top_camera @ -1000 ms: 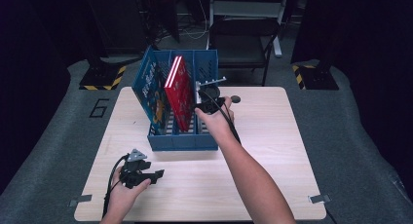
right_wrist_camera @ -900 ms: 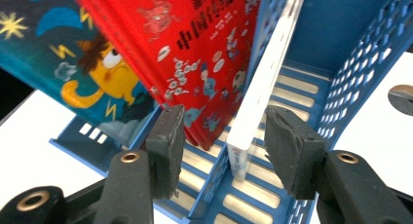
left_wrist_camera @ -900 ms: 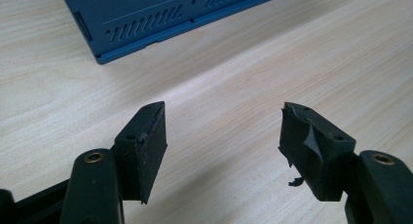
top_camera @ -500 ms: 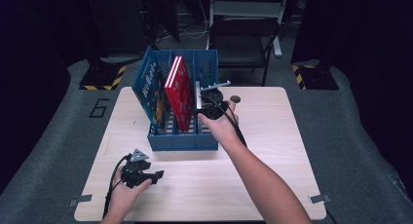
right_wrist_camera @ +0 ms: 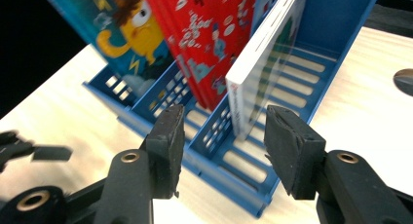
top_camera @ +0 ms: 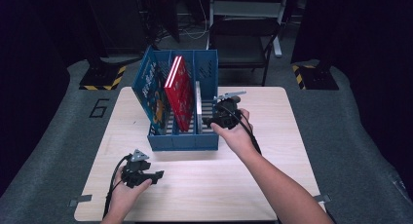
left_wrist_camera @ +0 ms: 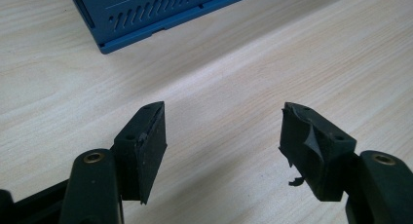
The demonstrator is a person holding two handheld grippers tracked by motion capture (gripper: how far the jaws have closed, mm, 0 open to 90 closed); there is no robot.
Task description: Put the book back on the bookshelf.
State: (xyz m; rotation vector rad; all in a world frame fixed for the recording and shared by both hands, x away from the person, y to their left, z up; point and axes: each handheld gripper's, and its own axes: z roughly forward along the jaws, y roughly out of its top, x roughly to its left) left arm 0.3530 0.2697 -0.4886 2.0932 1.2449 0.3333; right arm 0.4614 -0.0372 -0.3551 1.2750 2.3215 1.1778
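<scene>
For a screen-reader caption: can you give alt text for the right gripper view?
The right gripper, jaws open with nothing between them, faces a blue file rack on a wooden table. The rack holds three books, one per slot: a white book nearest, then a red book and a teal cartoon book.

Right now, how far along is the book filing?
Done: blue book, red book and white book each stand in a slot of the blue rack. In hand: nothing; right gripper open beside the white book, left gripper open over the table. Left: apparently nothing.
</scene>
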